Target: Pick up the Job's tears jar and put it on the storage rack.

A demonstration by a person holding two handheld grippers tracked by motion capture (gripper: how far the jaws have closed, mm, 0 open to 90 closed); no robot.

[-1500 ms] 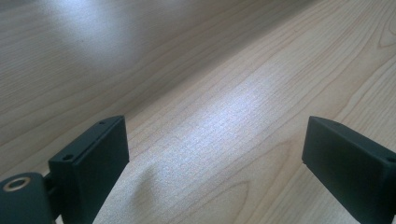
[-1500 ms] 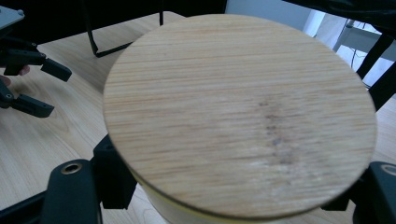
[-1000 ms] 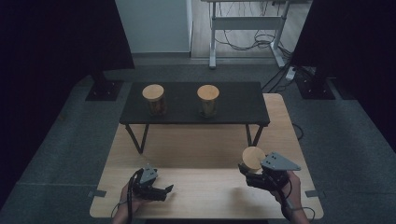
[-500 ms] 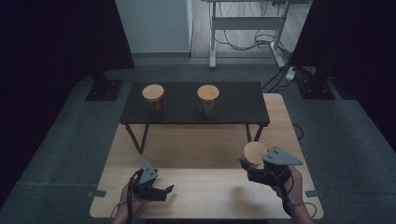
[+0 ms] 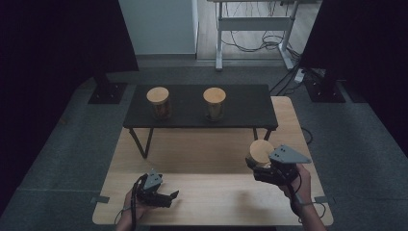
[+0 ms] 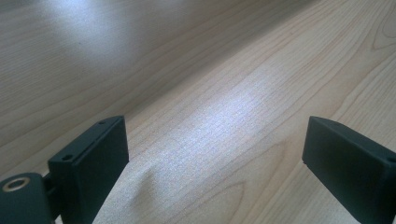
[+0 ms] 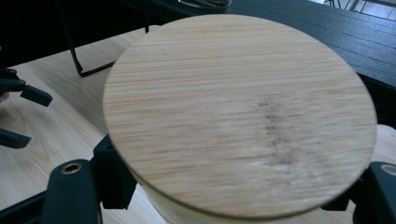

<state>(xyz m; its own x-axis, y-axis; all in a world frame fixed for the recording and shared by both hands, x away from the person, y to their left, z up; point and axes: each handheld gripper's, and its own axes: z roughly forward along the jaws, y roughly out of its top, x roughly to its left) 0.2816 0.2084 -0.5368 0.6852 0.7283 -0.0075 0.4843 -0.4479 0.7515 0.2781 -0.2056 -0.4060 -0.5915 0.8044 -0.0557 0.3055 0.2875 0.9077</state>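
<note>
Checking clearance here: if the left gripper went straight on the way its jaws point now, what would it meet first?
Probably the wooden table top: the left gripper stands open, angled down at bare wood.

High view is dim overall: the surroundings fall to near black at left and right, with the brightest area at the pale wall and floor at top centre. The light wooden tabletop (image 5: pixel 192 159) is moderately lit and soft in detail, with grain noise throughout. In the left gripper view, a broad sheen of glare runs diagonally across the wood, and the near black jaws are blurred. In the right gripper view, the round bamboo lid (image 7: pixel 238 112) is evenly lit, slightly soft at its edges.
</note>
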